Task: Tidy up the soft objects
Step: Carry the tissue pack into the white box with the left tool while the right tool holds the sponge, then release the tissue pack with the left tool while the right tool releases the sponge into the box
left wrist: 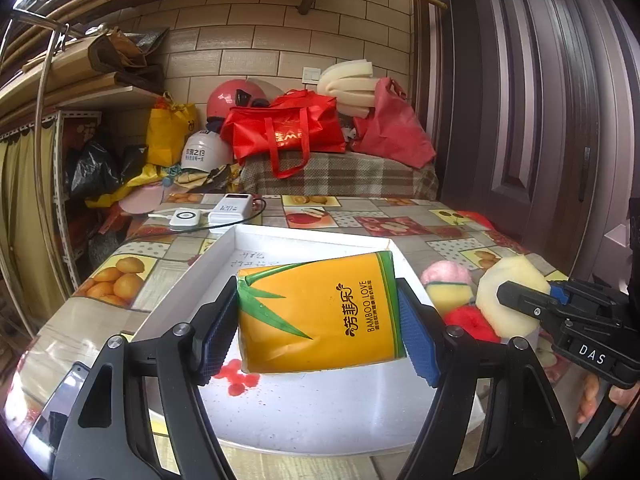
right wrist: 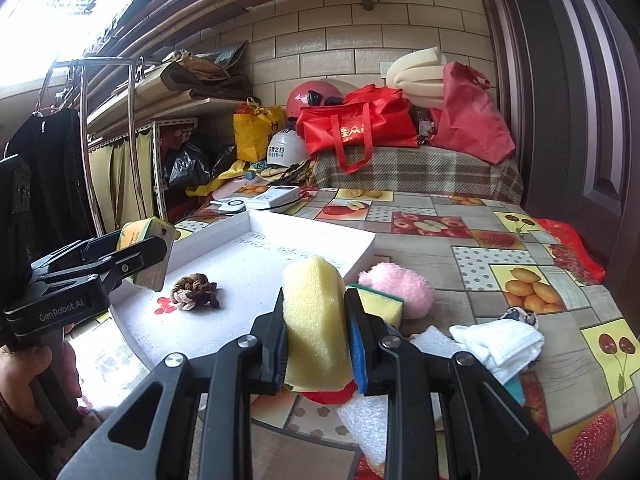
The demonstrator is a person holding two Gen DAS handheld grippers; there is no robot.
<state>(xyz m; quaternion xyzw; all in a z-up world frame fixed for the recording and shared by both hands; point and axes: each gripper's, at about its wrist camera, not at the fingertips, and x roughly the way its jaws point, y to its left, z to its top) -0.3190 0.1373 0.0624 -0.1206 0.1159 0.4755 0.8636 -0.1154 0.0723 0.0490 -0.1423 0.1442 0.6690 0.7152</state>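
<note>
My left gripper (left wrist: 318,320) is shut on an orange tissue pack (left wrist: 320,312) and holds it above the white tray (left wrist: 224,252); gripper and pack also show at the left of the right wrist view (right wrist: 148,252). My right gripper (right wrist: 316,336) is shut on a pale yellow sponge (right wrist: 316,324), just right of the tray (right wrist: 360,256). A brown knotted cloth (right wrist: 194,292) lies in the tray. A pink fluffy ball (right wrist: 400,286), a green-yellow scouring sponge (right wrist: 380,300), a white folded cloth (right wrist: 500,344) and white foam (right wrist: 364,420) lie on the table.
A fruit-patterned tablecloth (right wrist: 480,240) covers the table. A power bank (left wrist: 232,212) and a white charger (left wrist: 184,218) with cables sit behind the tray. Red bags (left wrist: 288,128), helmets and foam pile up on a plaid-covered surface beyond. A dark door (left wrist: 540,100) stands at the right.
</note>
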